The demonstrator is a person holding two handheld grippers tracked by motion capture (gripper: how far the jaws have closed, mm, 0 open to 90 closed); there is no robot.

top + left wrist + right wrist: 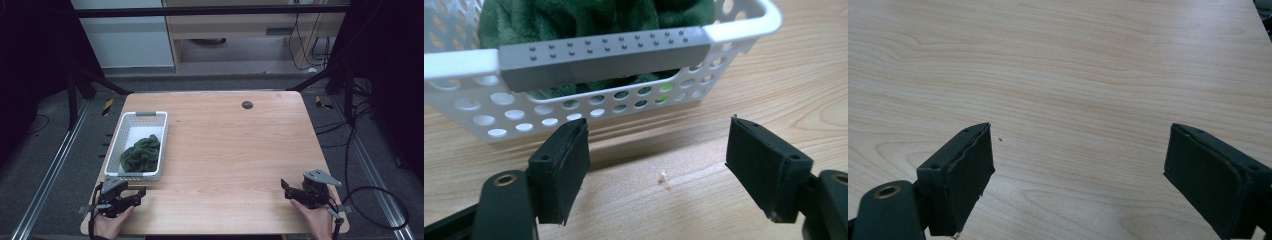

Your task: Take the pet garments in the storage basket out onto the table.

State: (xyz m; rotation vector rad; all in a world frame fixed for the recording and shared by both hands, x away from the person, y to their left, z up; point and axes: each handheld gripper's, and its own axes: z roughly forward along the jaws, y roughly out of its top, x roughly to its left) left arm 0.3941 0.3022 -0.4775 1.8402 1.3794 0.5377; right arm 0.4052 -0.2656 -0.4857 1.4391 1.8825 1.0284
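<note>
A white perforated basket (124, 131) stands at the table's left side, with a dark green cloth (141, 153) bunched in its near half. My left gripper (131, 194) rests open at the front left corner, just short of the basket's near end. In the left gripper view the basket's grey handle (604, 55) is close ahead and the green cloth (574, 20) shows behind it; the gripper (659, 170) holds nothing. My right gripper (286, 189) is open at the front right, over bare wood. The right gripper view has that gripper (1078, 175) with its jaws wide apart.
The wooden table (235, 150) has a small dark round cap (247, 104) near its far edge. A black cable (375, 200) loops off the right side. Metal rails and dark frame posts flank the table.
</note>
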